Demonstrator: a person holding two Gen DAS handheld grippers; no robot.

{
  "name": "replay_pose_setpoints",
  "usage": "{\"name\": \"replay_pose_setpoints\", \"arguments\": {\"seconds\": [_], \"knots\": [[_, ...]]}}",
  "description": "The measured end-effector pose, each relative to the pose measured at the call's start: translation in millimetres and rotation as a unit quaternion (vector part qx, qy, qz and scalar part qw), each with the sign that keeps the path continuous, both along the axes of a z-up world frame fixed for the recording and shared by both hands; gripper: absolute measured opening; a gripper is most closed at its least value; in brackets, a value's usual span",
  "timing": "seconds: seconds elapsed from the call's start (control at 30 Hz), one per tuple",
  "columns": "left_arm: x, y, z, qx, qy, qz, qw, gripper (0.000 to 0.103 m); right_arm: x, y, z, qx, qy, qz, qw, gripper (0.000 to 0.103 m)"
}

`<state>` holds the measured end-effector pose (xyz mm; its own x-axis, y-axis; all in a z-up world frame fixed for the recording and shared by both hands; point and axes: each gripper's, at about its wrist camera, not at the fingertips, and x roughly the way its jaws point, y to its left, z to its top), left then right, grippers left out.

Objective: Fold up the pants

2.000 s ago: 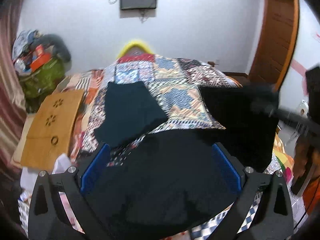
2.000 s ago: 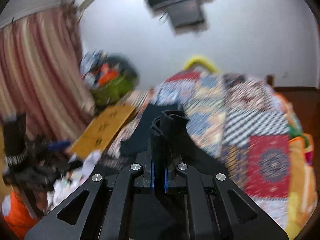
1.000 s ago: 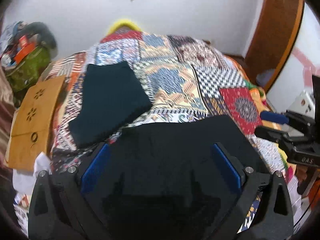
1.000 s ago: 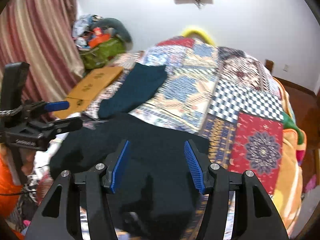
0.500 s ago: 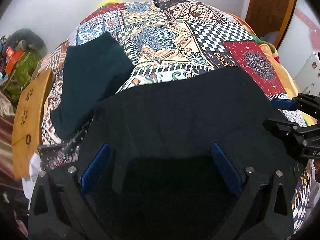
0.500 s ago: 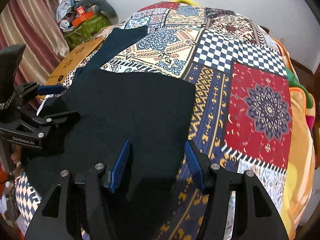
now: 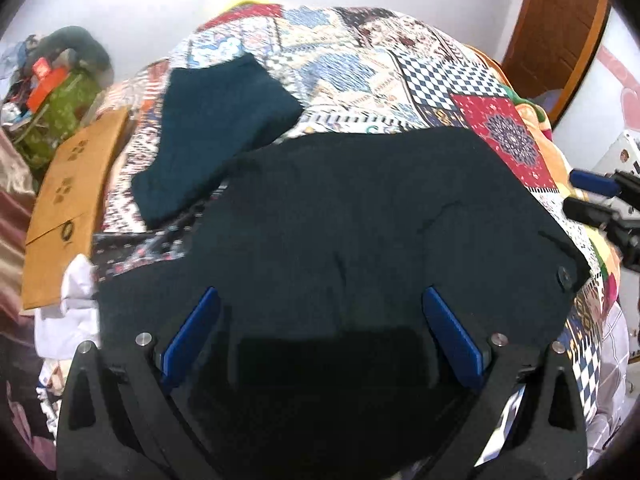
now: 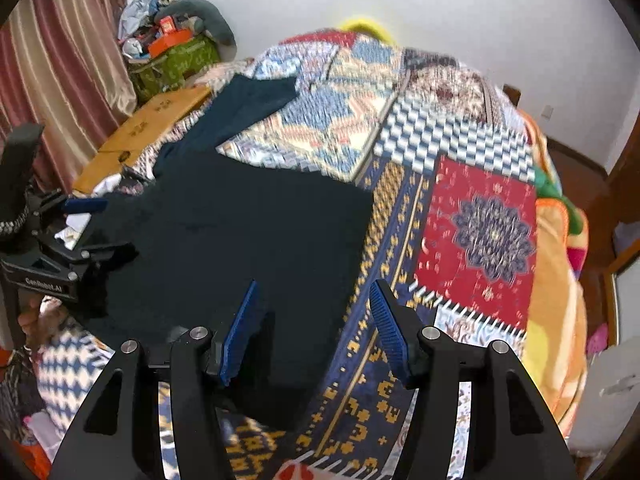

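Observation:
Black pants (image 7: 360,216) lie spread flat on the patchwork bedspread (image 7: 400,72), folded over once; they also show in the right wrist view (image 8: 248,232). My left gripper (image 7: 320,336) is open above the pants' near edge, nothing between its blue pads. My right gripper (image 8: 312,328) is open above the pants' right near corner, empty. Each gripper shows in the other's view: the right one at the far right (image 7: 600,200), the left one at the far left (image 8: 60,248).
A folded dark teal garment (image 7: 216,136) lies on the bed at the back left, just touching the pants' corner. A brown cardboard box (image 7: 68,192) and a green bag (image 7: 52,112) with clutter stand to the left. A wooden door (image 7: 560,28) is at the right.
The right gripper let go of the pants and opened. The pants dropped flat on the bed. Both grippers then pulled back and rose a little.

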<state>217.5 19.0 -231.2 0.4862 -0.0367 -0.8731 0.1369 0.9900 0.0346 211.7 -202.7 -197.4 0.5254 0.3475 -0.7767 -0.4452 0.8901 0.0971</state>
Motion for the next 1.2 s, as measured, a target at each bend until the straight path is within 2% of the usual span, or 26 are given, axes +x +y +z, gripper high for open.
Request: {"name": "replay_pose_setpoints", "arguments": {"seconds": [0.07,0.17,0.3,0.37,0.53,0.73,0.83,0.93,1.07,1.13,1.2], "knots": [[-10.8,11.6,12.7,0.005,-0.018,0.014,0.9997,0.102,-5.9,4.0,15.9,0.009,-0.021,0.004,1.000,0.056],[-26.9,36.4,32.3,-0.010,-0.043,0.040,0.9983,0.102,-14.9,13.9,33.6,0.019,-0.045,0.014,0.999,0.057],[-46.9,81.4,49.5,-0.057,-0.059,0.090,0.9925,0.102,-25.8,37.5,51.3,0.027,-0.073,0.038,0.996,0.059],[-57.7,108.6,50.7,-0.086,-0.059,0.120,0.9873,0.102,-30.9,53.6,55.6,0.029,-0.084,0.053,0.995,0.065],[-76.0,150.1,35.4,-0.089,-0.041,0.167,0.9811,0.102,-37.4,92.6,50.9,0.037,-0.086,0.089,0.992,0.066],[-89.6,172.0,-6.9,-0.122,0.017,0.184,0.9752,0.102,-34.3,130.9,20.6,0.031,-0.053,0.112,0.992,0.066],[-94.4,180.4,-31.6,-0.160,0.047,0.198,0.9660,0.102,-29.7,144.3,-2.7,0.011,-0.026,0.116,0.993,0.066],[-99.6,187.5,-53.1,-0.199,0.078,0.217,0.9526,0.102,-27.9,151.4,-21.6,-0.010,0.000,0.119,0.993,0.066],[-112.4,191.7,-65.9,-0.229,0.092,0.239,0.9392,0.102,-27.2,148.0,-28.1,0.000,0.014,0.123,0.992,0.066],[-118.9,194.6,-74.3,-0.267,0.107,0.249,0.9250,0.102,-25.4,147.3,-27.8,0.004,0.017,0.127,0.992,0.066],[-124.3,200.9,-87.1,-0.315,0.124,0.267,0.9023,0.102,-25.1,147.5,-28.1,0.008,0.020,0.129,0.991,0.067]]}}
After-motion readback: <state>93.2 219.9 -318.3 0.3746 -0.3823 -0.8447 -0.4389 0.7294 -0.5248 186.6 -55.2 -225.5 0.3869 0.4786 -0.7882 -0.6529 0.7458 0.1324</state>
